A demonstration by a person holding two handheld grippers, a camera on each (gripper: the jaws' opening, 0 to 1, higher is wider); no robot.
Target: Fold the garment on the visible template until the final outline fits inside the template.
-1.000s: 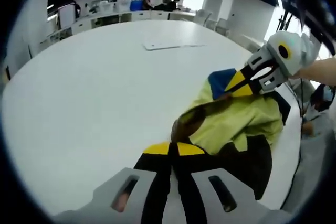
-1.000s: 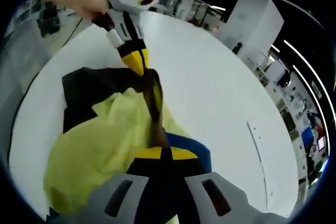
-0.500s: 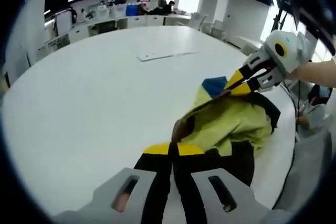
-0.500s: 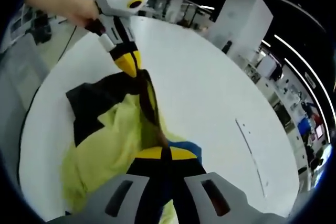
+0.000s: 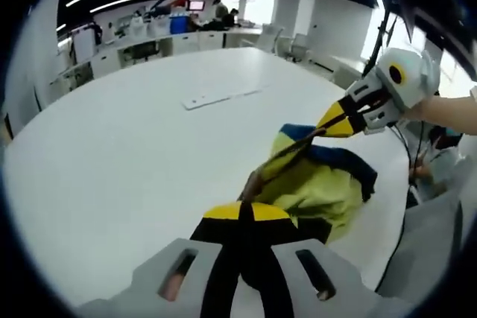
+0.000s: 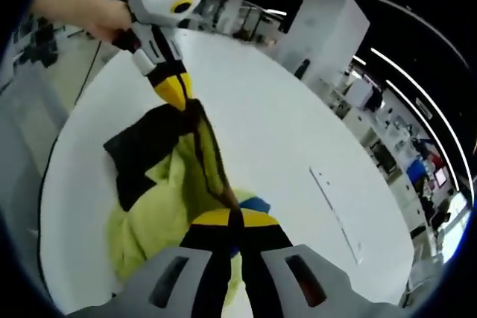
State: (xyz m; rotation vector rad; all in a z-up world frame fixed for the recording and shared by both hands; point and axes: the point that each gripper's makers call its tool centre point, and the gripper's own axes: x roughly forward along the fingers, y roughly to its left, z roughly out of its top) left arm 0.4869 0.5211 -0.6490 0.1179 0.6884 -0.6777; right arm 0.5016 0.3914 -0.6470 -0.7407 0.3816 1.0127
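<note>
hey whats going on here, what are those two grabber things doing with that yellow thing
A person is holding a two-jaw gripper in each hand, and both are clamped on a yellow, black and blue garment. The left gripper and the right gripper pinch one edge between them, pulled taut above the white table, with the rest hanging bunched below. A flat white sheet lies farther off on the table. The garment is not folded flat yet.

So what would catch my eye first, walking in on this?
Probably the yellow, black and blue garment, stretched taut between two hand-held grippers over a big white round table. The left hand-held gripper pinches one end, the right hand-held gripper the other. Farther across the table lies a flat white sheet.
</note>
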